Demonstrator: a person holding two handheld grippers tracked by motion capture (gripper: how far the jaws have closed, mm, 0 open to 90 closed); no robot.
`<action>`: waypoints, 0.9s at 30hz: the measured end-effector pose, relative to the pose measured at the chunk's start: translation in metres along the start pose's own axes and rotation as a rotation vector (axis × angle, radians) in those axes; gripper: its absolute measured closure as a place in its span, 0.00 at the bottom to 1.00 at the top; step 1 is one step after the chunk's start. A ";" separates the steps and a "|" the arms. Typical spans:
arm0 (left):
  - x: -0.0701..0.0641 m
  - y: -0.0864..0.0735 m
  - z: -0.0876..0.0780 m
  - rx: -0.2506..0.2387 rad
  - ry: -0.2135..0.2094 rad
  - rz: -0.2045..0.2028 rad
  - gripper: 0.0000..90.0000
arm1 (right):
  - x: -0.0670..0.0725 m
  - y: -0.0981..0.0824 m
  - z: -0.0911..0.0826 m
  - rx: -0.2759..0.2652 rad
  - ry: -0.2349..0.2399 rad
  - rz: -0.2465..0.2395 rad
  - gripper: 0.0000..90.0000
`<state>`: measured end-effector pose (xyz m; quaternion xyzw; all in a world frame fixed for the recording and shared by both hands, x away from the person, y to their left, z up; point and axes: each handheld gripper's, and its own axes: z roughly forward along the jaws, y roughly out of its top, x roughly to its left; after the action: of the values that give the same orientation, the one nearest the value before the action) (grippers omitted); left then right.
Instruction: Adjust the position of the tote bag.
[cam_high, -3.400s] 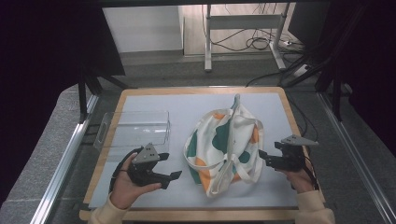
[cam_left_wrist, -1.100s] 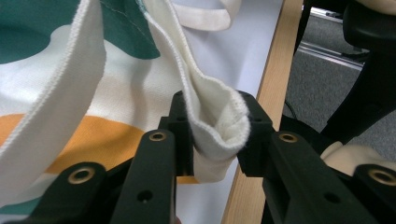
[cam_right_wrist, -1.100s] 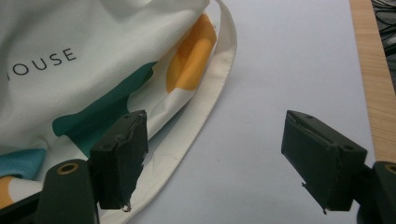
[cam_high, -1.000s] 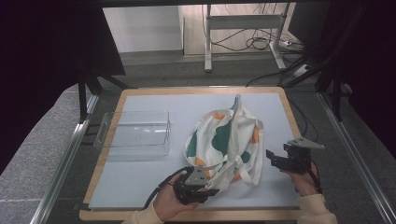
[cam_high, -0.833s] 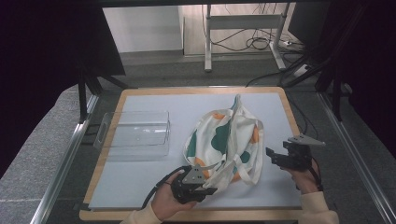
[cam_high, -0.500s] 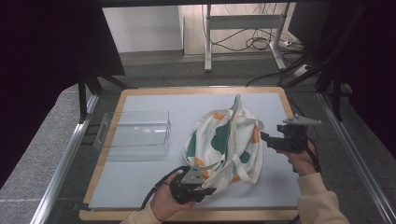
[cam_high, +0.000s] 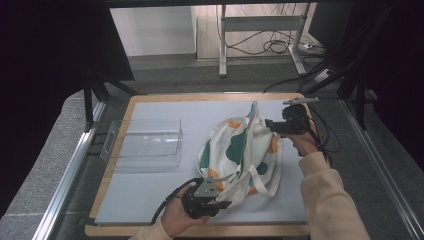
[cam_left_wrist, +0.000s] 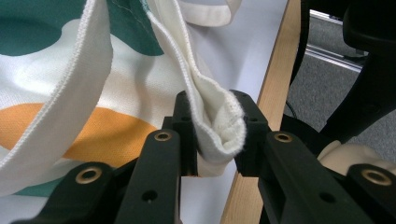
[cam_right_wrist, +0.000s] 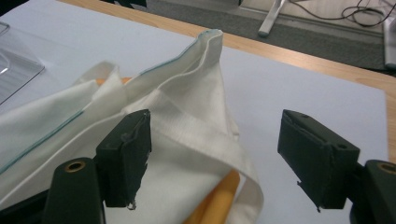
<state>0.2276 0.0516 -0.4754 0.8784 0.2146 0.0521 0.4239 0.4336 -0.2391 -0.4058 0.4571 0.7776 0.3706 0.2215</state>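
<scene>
1. Two tools are at work on one bag (cam_high: 240, 157), which lies crumpled at the middle-right of the counter (cam_high: 150, 200), beside a clear bin (cam_high: 145, 145).
2. The left tool (cam_left_wrist: 215, 140) is pinching a folded edge of the bag at its near end; that grip should be kept firm and low.
3. The right tool (cam_right_wrist: 215, 158) is spread wide, with nothing pressed, near the bag's raised far corner (cam_right_wrist: 208, 39).
4. That corner, or the strap (cam_right_wrist: 233, 154) beneath, should be entered squarely before closing.
5. Only one layer pair should be caught, so the bag can be pulled flat.
</scene>
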 end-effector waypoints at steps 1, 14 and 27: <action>0.000 0.000 0.000 0.001 -0.001 0.000 0.83 | -0.002 0.004 0.007 0.011 0.007 0.011 0.29; -0.001 0.000 0.000 -0.013 0.000 -0.013 0.83 | 0.002 0.025 0.031 0.013 0.036 0.020 0.29; 0.000 0.000 0.000 -0.012 0.001 -0.004 0.83 | 0.007 0.047 0.060 0.059 0.034 0.030 0.29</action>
<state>0.2271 0.0520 -0.4753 0.8755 0.2161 0.0528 0.4291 0.4971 -0.1958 -0.4069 0.4686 0.7850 0.3584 0.1891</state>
